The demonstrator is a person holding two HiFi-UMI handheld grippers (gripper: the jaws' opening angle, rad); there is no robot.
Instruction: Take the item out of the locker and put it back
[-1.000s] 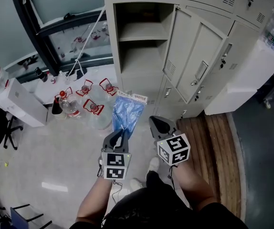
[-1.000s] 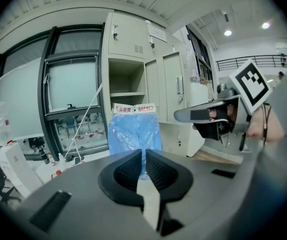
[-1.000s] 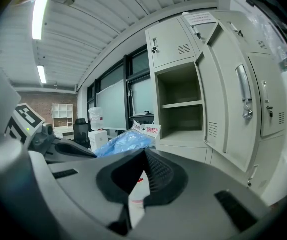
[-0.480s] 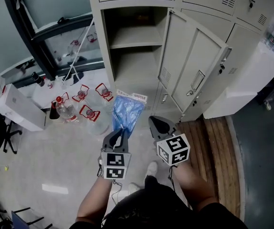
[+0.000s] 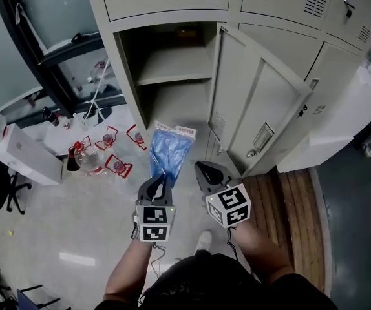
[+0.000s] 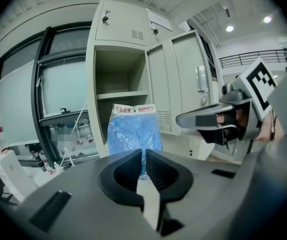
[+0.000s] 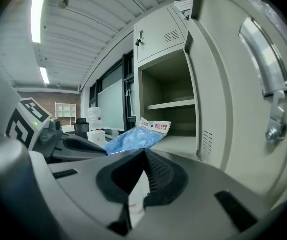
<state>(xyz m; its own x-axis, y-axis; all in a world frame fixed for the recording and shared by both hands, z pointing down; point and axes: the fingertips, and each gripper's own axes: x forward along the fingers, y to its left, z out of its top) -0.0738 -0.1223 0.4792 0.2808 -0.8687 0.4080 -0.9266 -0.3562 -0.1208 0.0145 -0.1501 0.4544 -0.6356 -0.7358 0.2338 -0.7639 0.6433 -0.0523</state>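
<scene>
The person stood in front of the open locker (image 5: 125, 63) with both arms stuck out and bent a little at the elbows. The left arm (image 5: 128, 267) held the left claw (image 5: 162, 179) out, tipped a bit down toward the floor (image 5: 75, 218). That claw was pinched tight on the bottom edge of the blue bag (image 5: 170, 150). The bag stood up from the claw toward 12 o'clock, in the air and outside the locker, just below its lower shelf (image 5: 176, 105). The right arm (image 5: 256, 244) held the right claw (image 5: 200, 168) at 3 o'clock of the left one, close beside it and almost level. Its two sides were squeezed together with nothing between them. The locker door (image 5: 256, 102) hung open at 1 o'clock of the right claw. Some bottles (image 5: 85, 159) sat on the floor at 9 o'clock of the bag.
</scene>
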